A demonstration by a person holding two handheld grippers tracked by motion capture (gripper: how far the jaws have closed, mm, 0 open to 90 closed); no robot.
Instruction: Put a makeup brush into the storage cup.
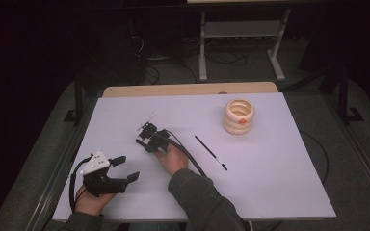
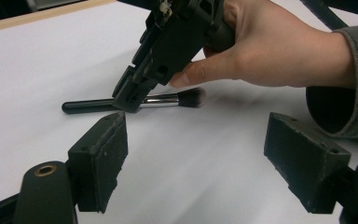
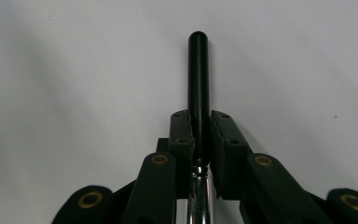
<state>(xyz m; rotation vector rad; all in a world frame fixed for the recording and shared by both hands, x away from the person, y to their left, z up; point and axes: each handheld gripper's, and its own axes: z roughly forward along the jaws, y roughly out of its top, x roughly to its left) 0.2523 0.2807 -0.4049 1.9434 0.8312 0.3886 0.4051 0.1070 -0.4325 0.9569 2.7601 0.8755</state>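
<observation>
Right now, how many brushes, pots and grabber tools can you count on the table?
Brushes: 2, a thick brush in the right gripper and a thin brush lying on the table
Pots: 1, a cream ringed pot
Grippers: 2, counting the left gripper
Total: 5

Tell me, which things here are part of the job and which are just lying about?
In the job:
right gripper, shut on the makeup brush

Lying about:
thin brush
ringed cream holder
left gripper, open, idle
</observation>
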